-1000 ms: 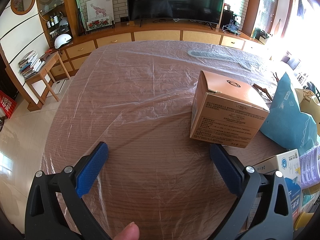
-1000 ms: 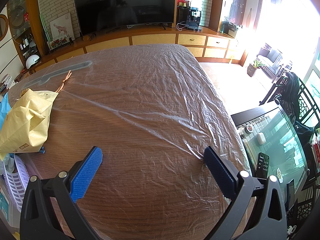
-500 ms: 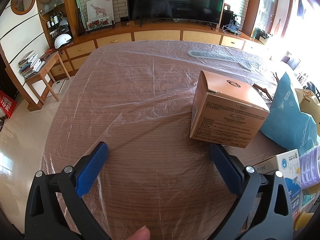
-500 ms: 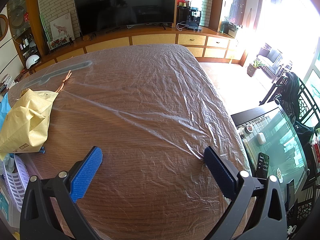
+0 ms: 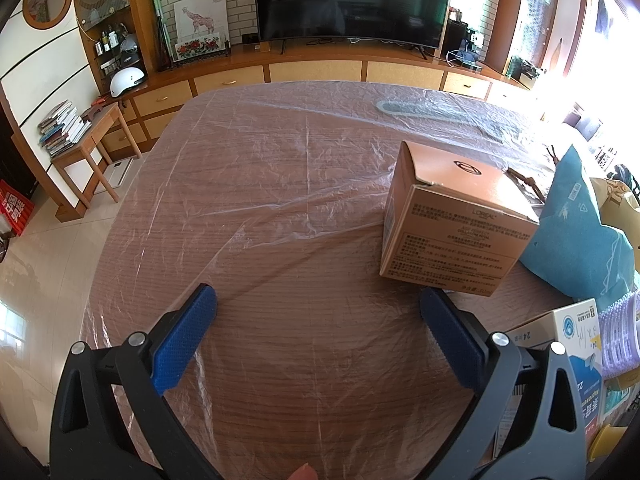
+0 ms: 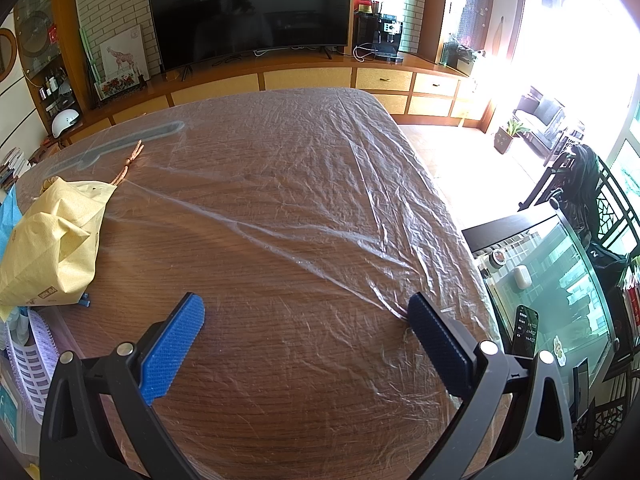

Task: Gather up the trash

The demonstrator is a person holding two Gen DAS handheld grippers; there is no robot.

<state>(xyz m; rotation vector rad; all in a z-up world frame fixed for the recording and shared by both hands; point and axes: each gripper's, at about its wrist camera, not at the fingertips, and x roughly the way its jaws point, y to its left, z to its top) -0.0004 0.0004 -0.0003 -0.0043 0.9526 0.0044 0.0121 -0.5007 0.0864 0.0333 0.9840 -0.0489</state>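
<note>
Trash sits in a loose group along the seam between my two views: an orange box (image 5: pixel 452 220) and a blue bag (image 5: pixel 576 232) to the right of my left gripper (image 5: pixel 316 320), a yellow bag (image 6: pixel 56 240) to the left of my right gripper (image 6: pixel 304 320). Both grippers are spread wide and hold nothing, above the plastic-covered table (image 6: pixel 280 208). I judge the box the likeliest first pick. I'd swing the left gripper right, square the pads to two opposite faces, and close gently, since thin card may crush. I'd also stay clear of the loose film so it doesn't snag.
</note>
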